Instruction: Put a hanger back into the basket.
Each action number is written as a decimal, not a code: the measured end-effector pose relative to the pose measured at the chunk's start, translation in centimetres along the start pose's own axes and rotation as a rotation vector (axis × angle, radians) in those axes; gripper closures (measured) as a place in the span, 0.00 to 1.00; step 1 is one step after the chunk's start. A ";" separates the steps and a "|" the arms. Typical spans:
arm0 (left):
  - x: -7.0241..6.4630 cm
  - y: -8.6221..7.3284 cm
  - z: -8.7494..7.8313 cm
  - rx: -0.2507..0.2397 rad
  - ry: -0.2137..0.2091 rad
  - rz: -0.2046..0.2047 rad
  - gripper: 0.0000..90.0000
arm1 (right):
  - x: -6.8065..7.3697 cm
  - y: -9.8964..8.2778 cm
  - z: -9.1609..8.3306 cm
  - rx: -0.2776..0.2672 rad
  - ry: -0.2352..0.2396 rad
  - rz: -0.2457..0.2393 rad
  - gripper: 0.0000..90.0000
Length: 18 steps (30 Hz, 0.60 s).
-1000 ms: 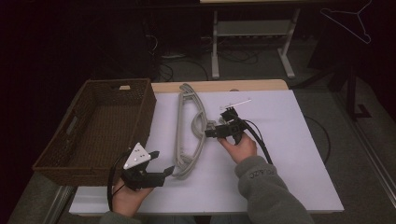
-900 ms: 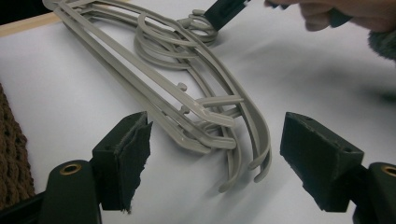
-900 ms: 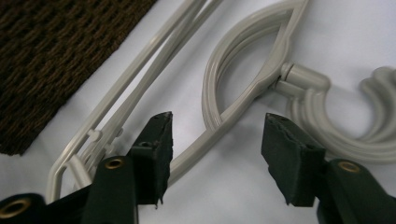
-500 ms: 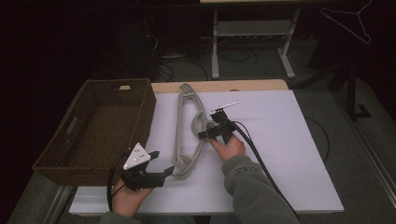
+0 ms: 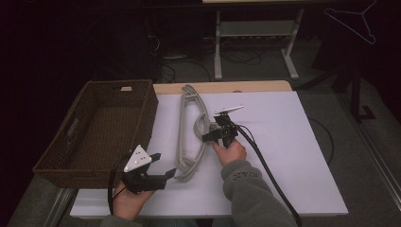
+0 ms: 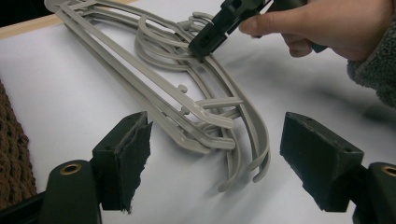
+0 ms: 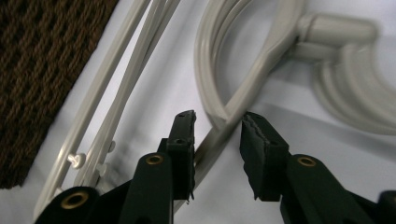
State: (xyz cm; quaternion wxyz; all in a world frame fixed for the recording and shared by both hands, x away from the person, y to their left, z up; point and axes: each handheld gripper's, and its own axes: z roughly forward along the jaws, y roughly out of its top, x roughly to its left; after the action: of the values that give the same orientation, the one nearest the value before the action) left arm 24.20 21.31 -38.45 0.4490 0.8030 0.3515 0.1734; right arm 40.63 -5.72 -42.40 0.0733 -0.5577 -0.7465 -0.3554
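step: we are closing the right gripper (image 7: 217,140) jaws around a hanger (image 7: 243,100), not squeezing yet | left gripper (image 6: 215,163) jaws are staying wide open | next: pinch tight, lift

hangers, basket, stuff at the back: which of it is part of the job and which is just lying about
In the job:
grey hangers
right gripper, jaws closing around a hanger arm
left gripper, open near the hanger ends

Lying about:
wicker basket
wire hanger
metal stand
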 end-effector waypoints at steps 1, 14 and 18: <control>0.0 0.0 0.0 0.001 0.001 0.001 0.26 | 0.1 -0.2 0.3 -0.005 -0.028 -0.017 0.70; 0.0 0.0 -0.1 -0.008 0.005 -0.002 0.26 | -0.3 -0.3 -0.7 -0.050 0.032 0.059 0.76; 0.0 0.0 -0.1 -0.005 0.004 0.002 0.26 | -0.6 -0.5 -1.2 -0.061 0.049 0.082 0.78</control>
State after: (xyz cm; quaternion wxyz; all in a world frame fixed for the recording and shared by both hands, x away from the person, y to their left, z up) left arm 24.14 21.35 -38.42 0.4501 0.8018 0.3512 0.1765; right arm 40.06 -7.03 -42.04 0.0889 -0.5811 -0.7097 -0.3883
